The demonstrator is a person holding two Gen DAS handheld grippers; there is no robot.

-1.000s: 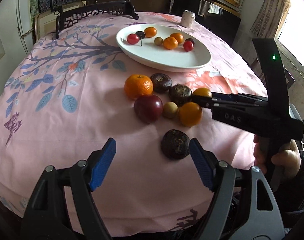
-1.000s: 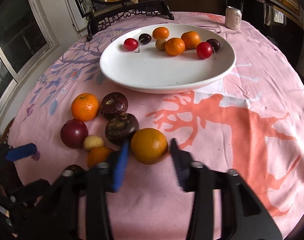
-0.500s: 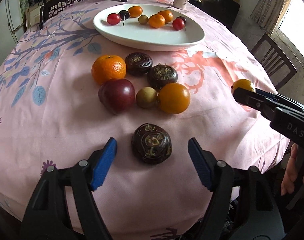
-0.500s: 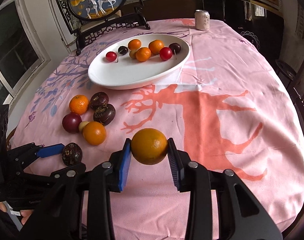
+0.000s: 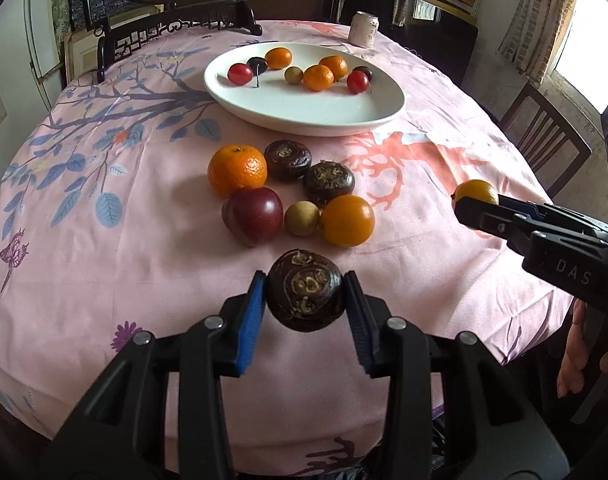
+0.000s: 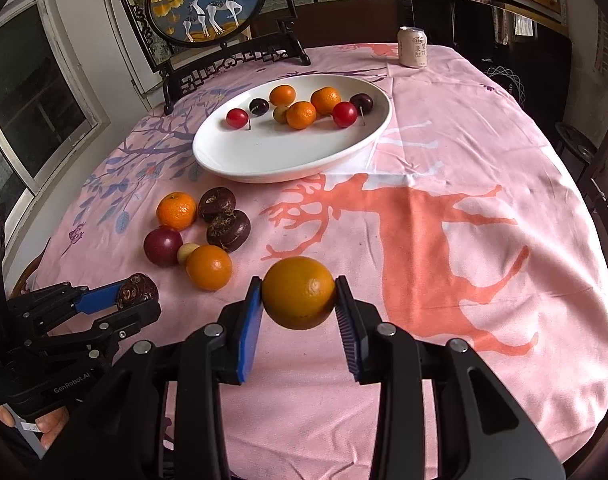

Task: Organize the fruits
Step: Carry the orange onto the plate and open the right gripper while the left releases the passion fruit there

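Covering the round tabletop (image 5: pixel 104 280) is a pink cloth printed with blue-leaved branches and a coral tree motif; a carved dark wooden chair (image 6: pixel 232 64), a round framed deer painting (image 6: pixel 208 0) and a pale drink can (image 6: pixel 413 47) stand at the far edge, with a window (image 6: pixel 20 112) on the left wall. An oval white ceramic plate (image 5: pixel 304 112) holds small oranges, red and dark cherries and one tan fruit. Near it, a dimpled mandarin (image 5: pixel 237 169), two wrinkled dark brown water chestnuts (image 5: pixel 288 159), a glossy purple plum (image 5: pixel 253 215), a small tan round fruit (image 5: pixel 301 218) and a smooth orange (image 5: pixel 347 220) lie clustered, touching. Compared with half a second earlier, the left hand-held gripper (image 5: pixel 306 308), then spread around a third dark brown spiral-topped water chestnut (image 5: pixel 305 297), is now clamped on it with blue pads. The right hand-held gripper (image 6: pixel 300 306) still clasps a smooth round orange fruit (image 6: pixel 298 292) above the cloth.
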